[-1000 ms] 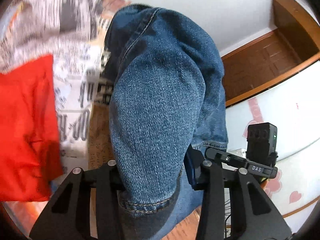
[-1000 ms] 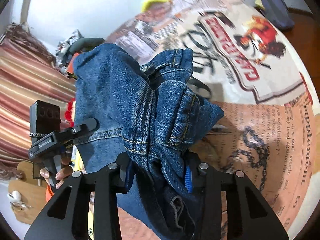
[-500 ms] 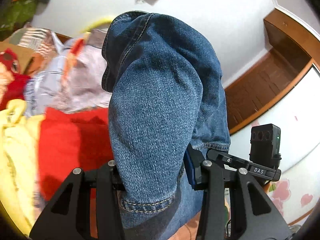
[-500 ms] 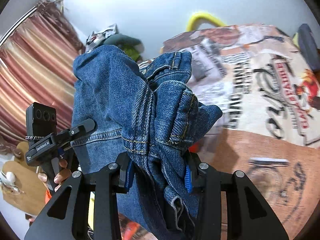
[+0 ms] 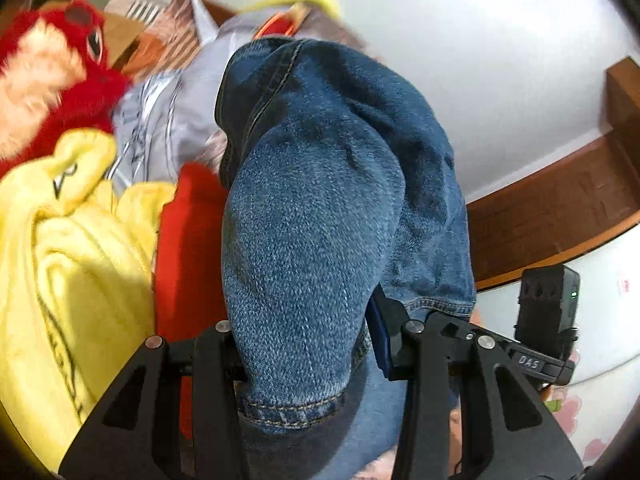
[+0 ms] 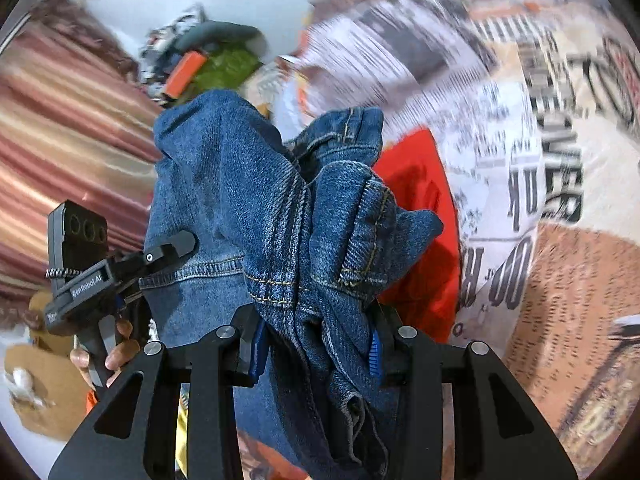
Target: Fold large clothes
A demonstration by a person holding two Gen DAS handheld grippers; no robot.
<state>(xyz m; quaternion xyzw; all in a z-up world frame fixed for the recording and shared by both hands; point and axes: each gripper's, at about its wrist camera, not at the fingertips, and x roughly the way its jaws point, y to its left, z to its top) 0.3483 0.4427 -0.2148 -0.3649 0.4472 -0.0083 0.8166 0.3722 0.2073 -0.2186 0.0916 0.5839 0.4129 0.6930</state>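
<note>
A pair of blue denim jeans [image 5: 320, 216] is bunched up and held in the air by both grippers. My left gripper [image 5: 308, 356] is shut on a thick fold of the jeans near a hem. My right gripper [image 6: 316, 348] is shut on a stitched, seamed part of the jeans [image 6: 288, 232]. The right gripper also shows at the lower right of the left wrist view [image 5: 536, 344], and the left gripper at the left of the right wrist view [image 6: 120, 272], close beside the denim. The fingertips of both grippers are hidden by cloth.
A yellow garment [image 5: 60, 248], a red garment [image 5: 188, 248] and a red plush toy [image 5: 52, 76] lie at the left. A bedspread with newspaper print [image 6: 540, 168] lies below on the right. A striped curtain [image 6: 60, 120] and a wooden door frame [image 5: 560, 208] stand behind.
Both grippers have swung together with the jeans toward the pile of clothes; the yellow garment and the plush toy have come into the left view. The grips have not changed.
</note>
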